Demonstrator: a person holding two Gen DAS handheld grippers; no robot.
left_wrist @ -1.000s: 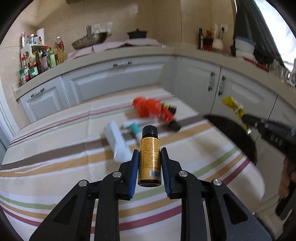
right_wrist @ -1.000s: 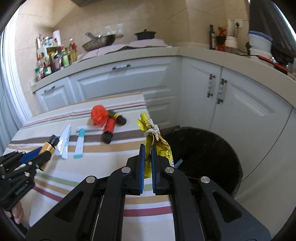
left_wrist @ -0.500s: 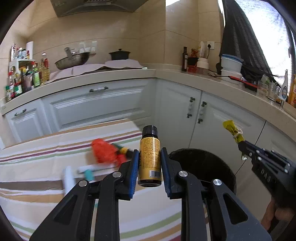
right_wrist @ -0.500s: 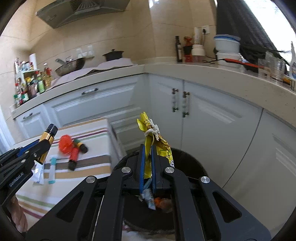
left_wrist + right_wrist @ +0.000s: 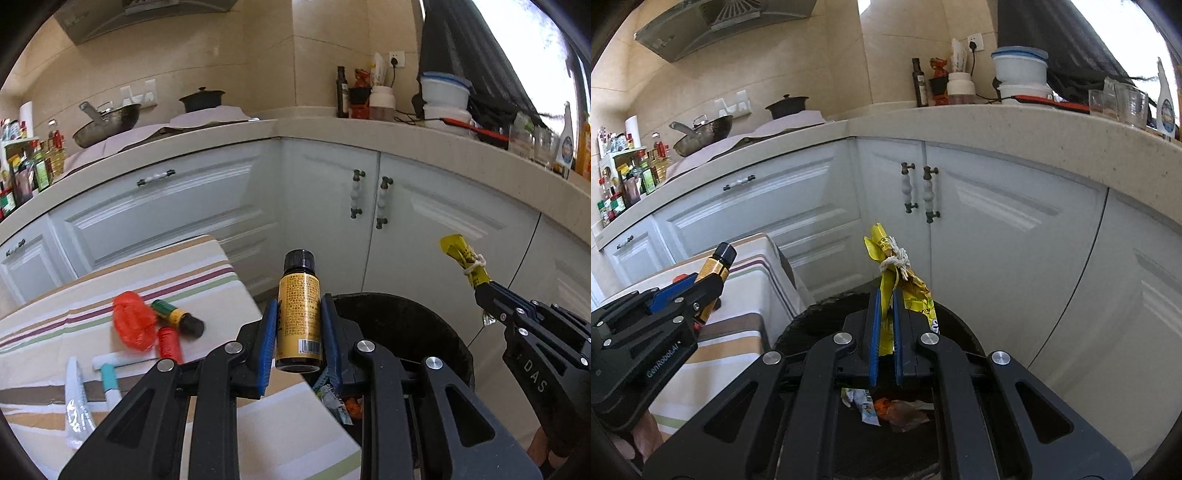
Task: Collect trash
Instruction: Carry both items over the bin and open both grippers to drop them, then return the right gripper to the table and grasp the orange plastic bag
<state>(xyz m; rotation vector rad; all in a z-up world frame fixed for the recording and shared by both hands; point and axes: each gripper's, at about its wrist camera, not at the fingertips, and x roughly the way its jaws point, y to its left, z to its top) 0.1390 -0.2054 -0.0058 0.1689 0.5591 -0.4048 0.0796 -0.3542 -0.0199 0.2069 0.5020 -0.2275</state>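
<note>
White kitchen cabinets (image 5: 207,206) are wrapping the corner behind a black trash bin (image 5: 410,325) that is standing on the floor beside a striped tablecloth (image 5: 258,435). I am holding my left gripper (image 5: 298,334) clamped on an upright amber bottle (image 5: 298,314) with a black cap, just at the bin's near rim, while my right gripper (image 5: 884,332) is pinching a crumpled yellow wrapper (image 5: 892,280), knotted with white string, right above the bin's mouth. Nothing is standing between either item and the opening. On the cloth, a red plastic scrap (image 5: 133,325), a green-and-yellow bottle (image 5: 177,317), a red bottle (image 5: 170,343), a teal-capped tube (image 5: 109,380) and a white sachet (image 5: 75,402) are lying close together; only the left camera is showing these. The right camera is looking down into the bin at discarded wrappers (image 5: 882,406) on its bottom, and is catching my left gripper from the side, bottle tilted over the table's edge.
</note>
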